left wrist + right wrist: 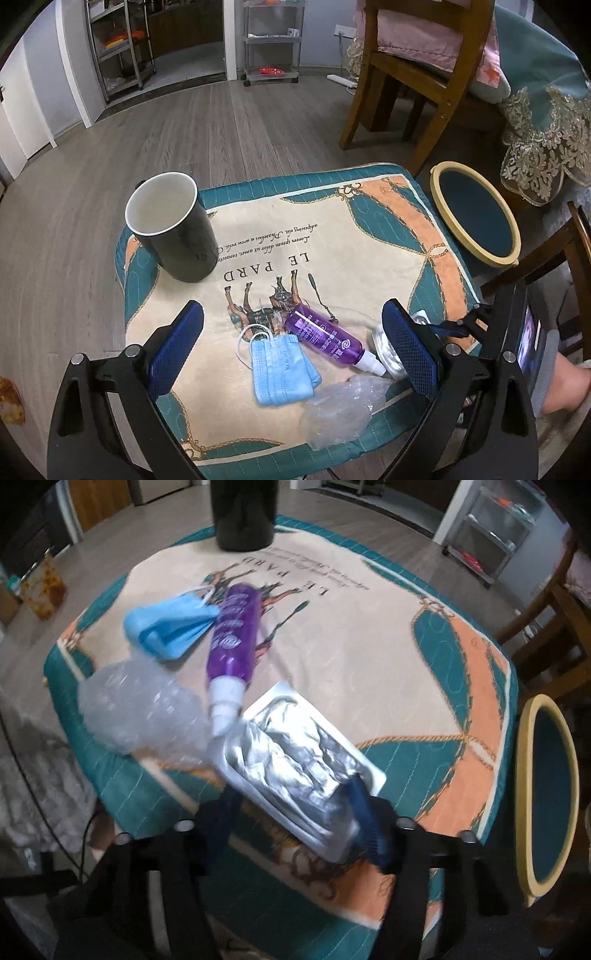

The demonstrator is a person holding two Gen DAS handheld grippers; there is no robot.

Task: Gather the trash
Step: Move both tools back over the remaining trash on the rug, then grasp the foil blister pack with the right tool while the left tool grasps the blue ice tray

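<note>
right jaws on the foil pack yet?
Touching. In the right wrist view the right gripper has its blue pads on either side of the foil pack, pressed against its near end.

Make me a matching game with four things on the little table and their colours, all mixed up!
Things:
1. face mask
2. spray bottle
3. mug
4. foil tray

Colours:
A. silver
B. black outside, white inside
C. light blue
D. purple with a white nozzle

Right pairs: 1-C, 2-D, 3-B, 4-A.

Bonus: the right tongs are closed on the foil tray, and the left tongs hang open above the mask and bottle.
</note>
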